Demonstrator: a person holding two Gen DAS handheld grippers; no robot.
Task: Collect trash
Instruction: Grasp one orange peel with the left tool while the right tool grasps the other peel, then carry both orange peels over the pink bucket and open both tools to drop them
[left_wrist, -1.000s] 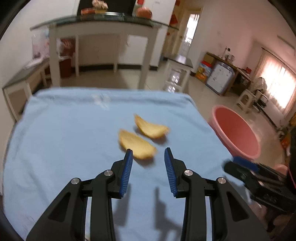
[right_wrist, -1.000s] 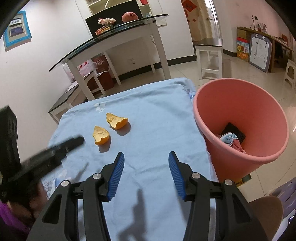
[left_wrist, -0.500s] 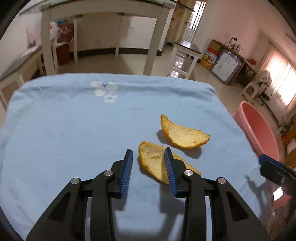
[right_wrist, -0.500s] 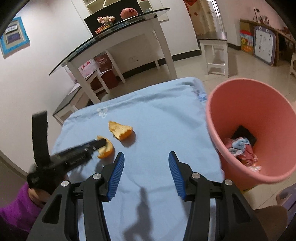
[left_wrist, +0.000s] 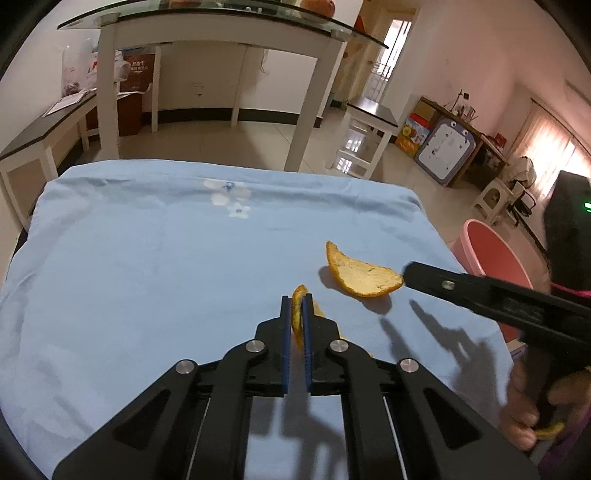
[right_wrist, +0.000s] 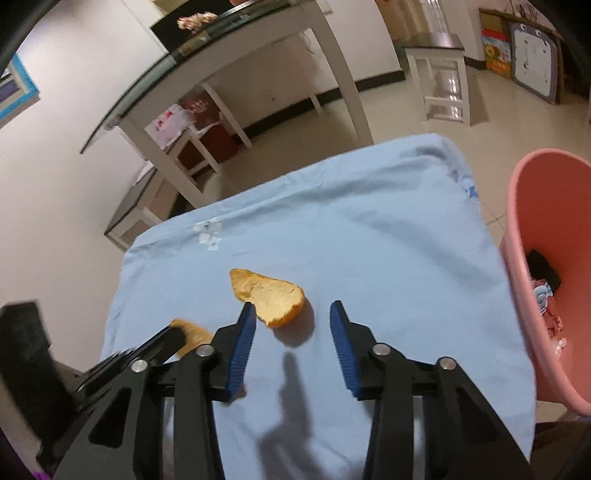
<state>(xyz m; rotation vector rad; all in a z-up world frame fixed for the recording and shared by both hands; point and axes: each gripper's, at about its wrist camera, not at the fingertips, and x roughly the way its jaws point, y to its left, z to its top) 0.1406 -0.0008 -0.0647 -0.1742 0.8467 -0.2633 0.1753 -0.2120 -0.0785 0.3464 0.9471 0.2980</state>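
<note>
Left wrist view: left gripper (left_wrist: 296, 308) has just clamped one orange peel (left_wrist: 297, 314) (ready to bin); right gripper (right_wrist: 291, 325), jaws closing, holds nothing.

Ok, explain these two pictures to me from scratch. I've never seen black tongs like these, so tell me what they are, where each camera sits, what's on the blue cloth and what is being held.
There is no robot here. A person holds a two-finger gripper in each hand, and each gripper carries a wide-angle camera looking along its fingers. One picture comes from the left gripper, the other from the right gripper.

A blue cloth covers the table. On it are two pieces of orange peel. The nearer peel is pinched between the left gripper's blue pads, whose jaws are closing on it. The second peel lies free on the cloth; the right gripper's jaws are closing too, but the peel sits just ahead of its tips, untouched as far as I can tell.

The pink bin beside the table already holds some rubbish.
</note>
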